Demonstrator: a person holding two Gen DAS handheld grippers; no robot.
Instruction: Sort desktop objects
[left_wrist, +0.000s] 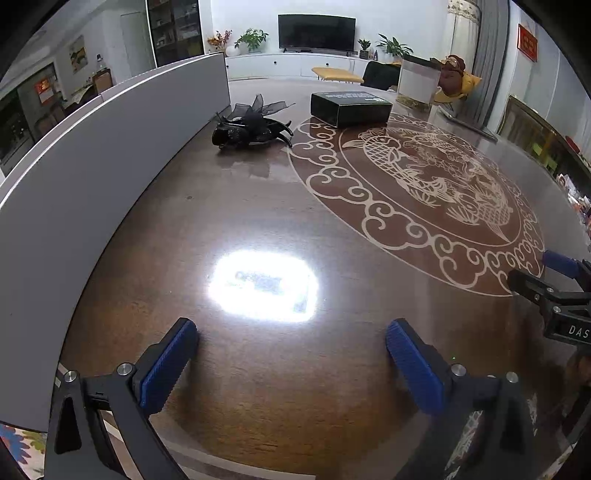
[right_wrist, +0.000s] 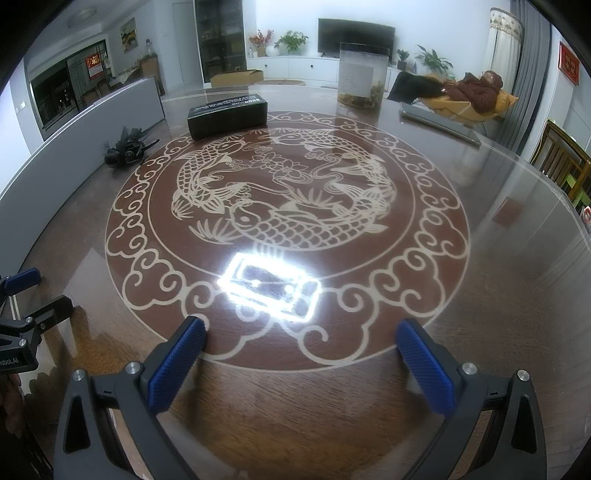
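Note:
A black hair clip with a gauze bow (left_wrist: 252, 127) lies on the glossy brown table beside the grey panel; it also shows in the right wrist view (right_wrist: 125, 149). A black box (left_wrist: 350, 108) lies further back, also in the right wrist view (right_wrist: 227, 115). My left gripper (left_wrist: 291, 360) is open and empty, low over the near table. My right gripper (right_wrist: 301, 363) is open and empty over the near edge of the fish pattern. The right gripper shows at the right edge of the left wrist view (left_wrist: 554, 284), and the left gripper at the left edge of the right wrist view (right_wrist: 26, 299).
A long grey panel (left_wrist: 92, 155) stands along the table's left side. A clear container (right_wrist: 362, 75) with a white label stands at the far side. A flat grey slab (right_wrist: 439, 122) lies at the far right. A bright lamp glare (right_wrist: 269, 286) reflects on the tabletop.

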